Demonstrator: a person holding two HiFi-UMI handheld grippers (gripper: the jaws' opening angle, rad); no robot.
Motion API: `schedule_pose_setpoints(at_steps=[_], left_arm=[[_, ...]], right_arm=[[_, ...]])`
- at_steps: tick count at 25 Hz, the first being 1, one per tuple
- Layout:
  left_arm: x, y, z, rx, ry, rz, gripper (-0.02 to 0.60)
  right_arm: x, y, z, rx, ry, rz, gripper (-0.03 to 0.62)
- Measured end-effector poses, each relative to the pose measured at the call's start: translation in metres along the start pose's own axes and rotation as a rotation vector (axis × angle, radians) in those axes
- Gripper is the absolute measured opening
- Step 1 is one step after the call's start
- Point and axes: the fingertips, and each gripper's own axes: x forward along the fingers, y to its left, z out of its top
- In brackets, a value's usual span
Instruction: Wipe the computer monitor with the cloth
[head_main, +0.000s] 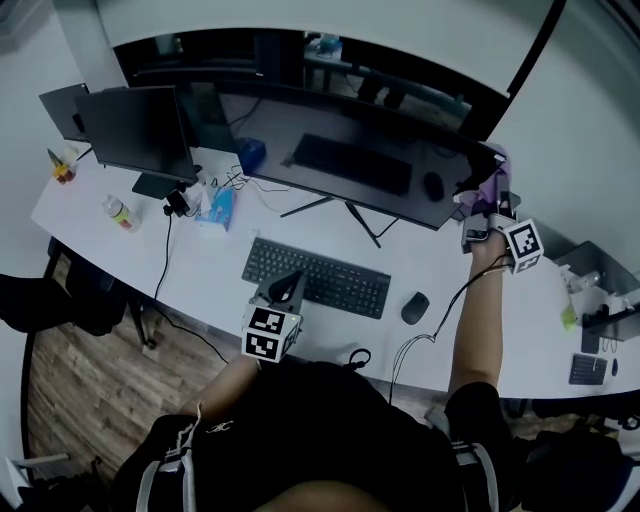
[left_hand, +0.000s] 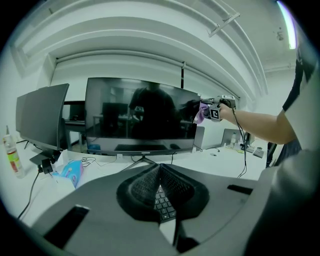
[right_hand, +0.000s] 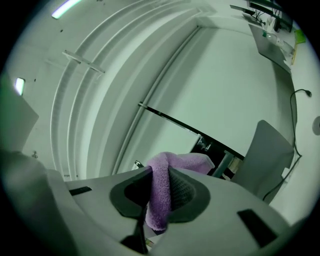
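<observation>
Cloth (right_hand: 161, 195), purple, is pinched in our right gripper (right_hand: 159, 170) at the right top corner of the curved monitor (head_main: 350, 140); our left gripper (left_hand: 160, 170) is pressed together, empty. We judge most wiping remains.

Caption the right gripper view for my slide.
Right gripper clamped on the purple cloth, ceiling beyond.

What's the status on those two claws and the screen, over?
Left gripper shut, empty, near keyboard. Right gripper shut on purple cloth at monitor's upper right corner. Nothing seen in the way.
</observation>
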Motion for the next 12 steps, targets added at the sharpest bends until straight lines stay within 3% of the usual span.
schedule_pose_setpoints(at_steps=[8,12], left_arm=[[-0.001,0.002,0.003,0.009,-0.013,-0.016,0.014],[0.001,-0.002,0.003,0.018,-0.008,-0.029,0.014]], right_arm=[[-0.027,0.053,0.011,-0.126,-0.062,0.075,0.077],[-0.057,0.077,0.008,-0.343,-0.080,0.072,0.077]])
